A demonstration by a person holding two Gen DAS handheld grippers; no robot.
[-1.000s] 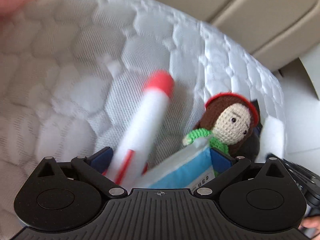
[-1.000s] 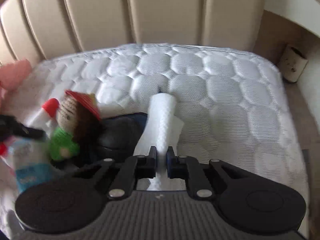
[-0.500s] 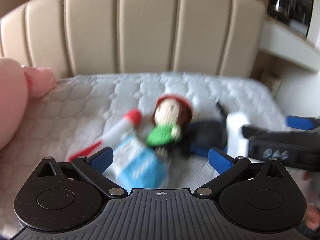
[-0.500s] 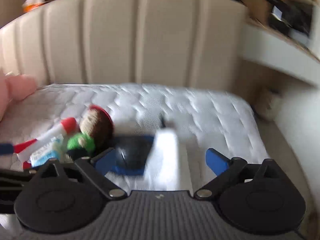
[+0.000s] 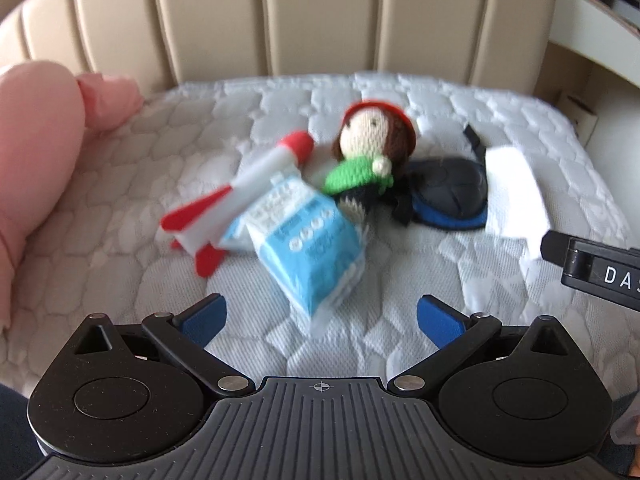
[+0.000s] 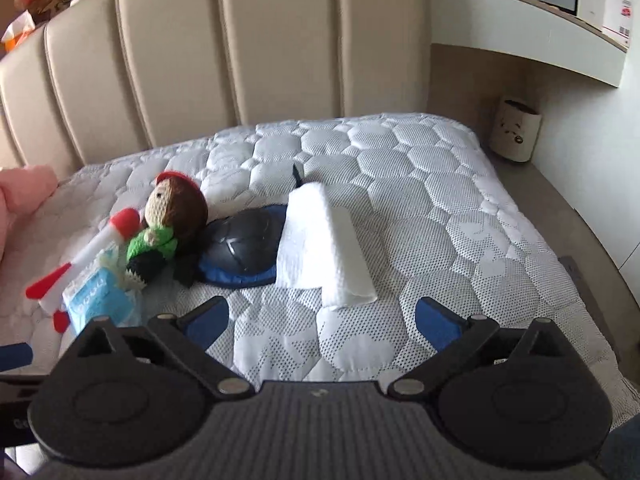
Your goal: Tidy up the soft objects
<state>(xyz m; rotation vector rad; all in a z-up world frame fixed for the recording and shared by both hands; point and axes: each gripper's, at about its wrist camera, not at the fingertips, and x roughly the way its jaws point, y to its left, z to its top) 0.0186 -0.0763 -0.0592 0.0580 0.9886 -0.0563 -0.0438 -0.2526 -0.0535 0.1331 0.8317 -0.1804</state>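
both grippers now released, folded towel lengthwise toward headboard

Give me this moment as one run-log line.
left gripper: open, empty | right gripper: open, empty | doll, rocket, blue pack, white cloth: grouped on mattress

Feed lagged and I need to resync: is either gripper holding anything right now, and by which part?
Nothing is held. Left gripper and right gripper are both open and empty, with the tissue pack and folded cloth lying free on the mattress.
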